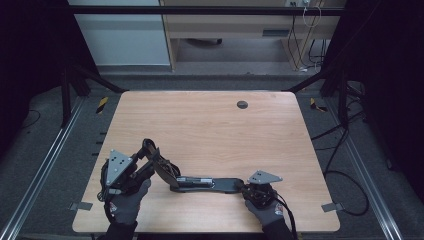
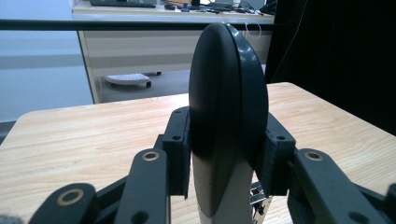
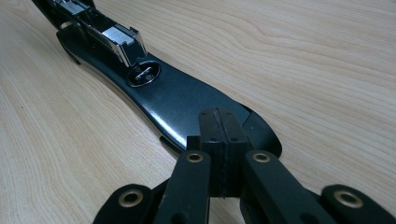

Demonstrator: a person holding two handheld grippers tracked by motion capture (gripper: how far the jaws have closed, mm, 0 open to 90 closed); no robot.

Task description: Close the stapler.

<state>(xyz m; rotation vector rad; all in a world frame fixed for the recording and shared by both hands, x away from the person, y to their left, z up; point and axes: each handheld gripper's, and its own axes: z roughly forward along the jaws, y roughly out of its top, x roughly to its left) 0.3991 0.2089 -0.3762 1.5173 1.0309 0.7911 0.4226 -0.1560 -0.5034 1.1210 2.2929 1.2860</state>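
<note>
A long black stapler lies opened near the table's front edge. Its base is flat on the wood, with the metal staple channel exposed. Its rounded black top arm is swung up and tilts toward the left. My left gripper is shut on this top arm, one pad on each side. My right gripper is shut with nothing between the pads, and its tips sit on the near end of the base. A gloved hand holds each gripper.
The wooden table has a round dark grommet near its far edge. Metal rails run along both sides, and cables lie on the floor at the right. A desk stands beyond the table.
</note>
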